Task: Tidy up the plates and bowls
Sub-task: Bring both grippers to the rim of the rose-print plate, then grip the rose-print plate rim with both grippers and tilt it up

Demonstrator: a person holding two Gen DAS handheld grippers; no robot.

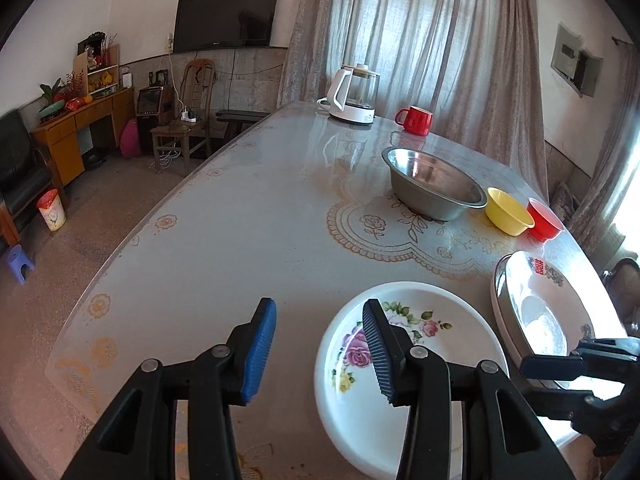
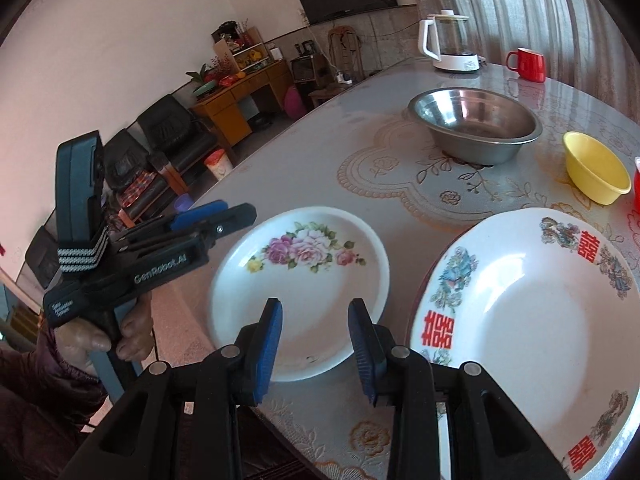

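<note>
Two plates lie side by side at the table's (image 1: pixel 240 220) near edge — a rose-patterned plate (image 2: pixel 300 292) and a larger plate (image 2: pixel 532 320) with red characters. Behind stand three bowls: steel bowl (image 1: pixel 434 184), yellow bowl (image 1: pixel 508 210), red bowl (image 1: pixel 544 218) — plus a kettle (image 1: pixel 354 94) and a red mug (image 1: pixel 416 120). Left gripper (image 1: pixel 320 350) and right gripper (image 2: pixel 316 350) hover with jaws open, empty.

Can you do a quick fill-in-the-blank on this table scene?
1. The flower plate has ____ on it.
2. The steel bowl sits between the kettle and the ____ bowl.
3. The mug is ____.
4. The left gripper jaws are ____.

Missing: nothing; yellow; red; open
</note>
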